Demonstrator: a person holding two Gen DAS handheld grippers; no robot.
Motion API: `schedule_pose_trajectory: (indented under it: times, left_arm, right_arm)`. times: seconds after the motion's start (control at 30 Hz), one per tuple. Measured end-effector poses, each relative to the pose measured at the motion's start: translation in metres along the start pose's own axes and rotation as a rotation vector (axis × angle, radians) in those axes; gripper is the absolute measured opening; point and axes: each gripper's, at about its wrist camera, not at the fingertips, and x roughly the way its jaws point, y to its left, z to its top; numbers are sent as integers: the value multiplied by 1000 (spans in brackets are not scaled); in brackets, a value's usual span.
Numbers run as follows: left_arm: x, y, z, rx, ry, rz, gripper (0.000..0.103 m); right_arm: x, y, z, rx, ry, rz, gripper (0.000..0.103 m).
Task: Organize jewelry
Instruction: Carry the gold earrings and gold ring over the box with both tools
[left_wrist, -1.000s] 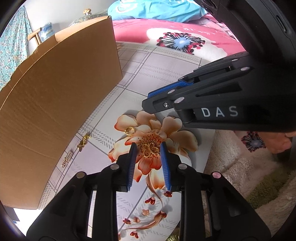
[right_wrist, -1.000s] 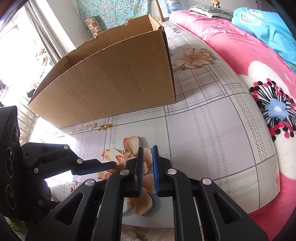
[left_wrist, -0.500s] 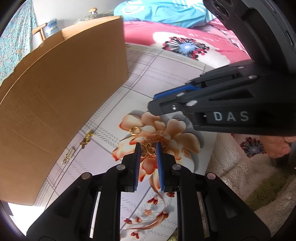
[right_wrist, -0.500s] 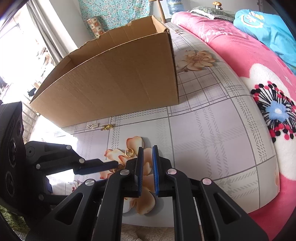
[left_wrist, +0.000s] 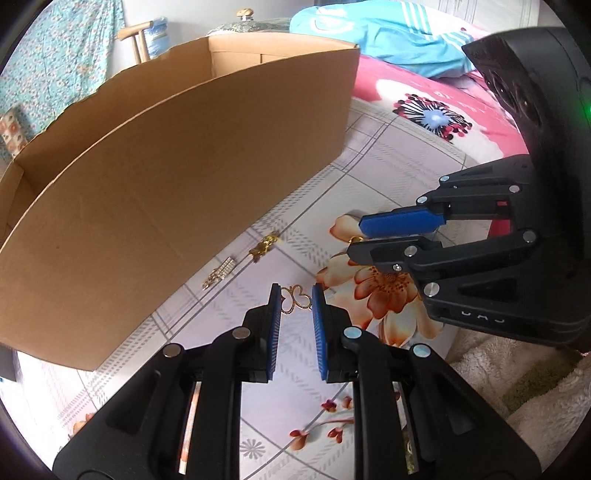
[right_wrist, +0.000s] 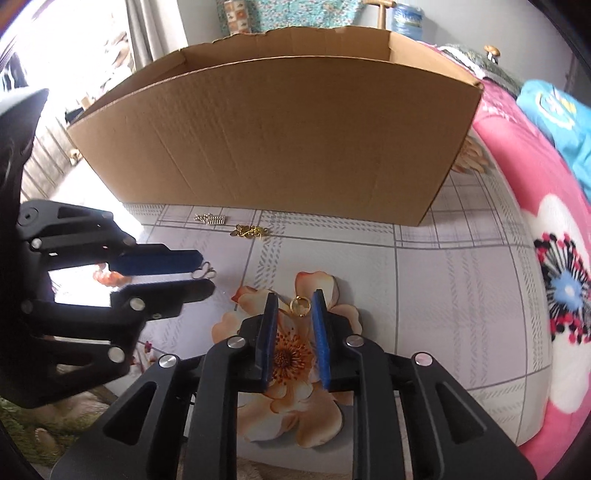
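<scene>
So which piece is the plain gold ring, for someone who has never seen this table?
Start at the big cardboard box on the flower-print tablecloth. In front of it, on the large orange printed flower, the gold ring lies between the right gripper fingertips. It is a single smooth band, while the other gold pieces nearby are ornate or openwork.

A gold openwork butterfly pendant is pinched upright between blue pads; a plain gold ring, gold floral brooch and silvery rhinestone clasp lie flat on the tabletop.

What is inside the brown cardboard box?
Only bare inner walls of the open brown cardboard box show near its rim. Its floor is hidden behind the front wall, so any contents cannot be seen.
</scene>
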Motion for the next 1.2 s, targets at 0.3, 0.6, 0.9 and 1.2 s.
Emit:
schedule_pose_trajectory:
  times: [0.3,0.6,0.9,1.2]
  left_arm:
    - [0,2,-1,-6,-7,-10,16]
    - [-4,5,0,-9,-20,-3,16]
    - [-29,7,2,-6,-74,-25,16]
    - [-101,30,43,-37,-259,-125,16]
  right_arm:
    - [5,3,6,-10,19,-11,13]
    - [7,0,9,22,14,14,11]
    - [-18,-2,12,47,-48,45,11]
    - [-83,-8,52,49,-275,96,11]
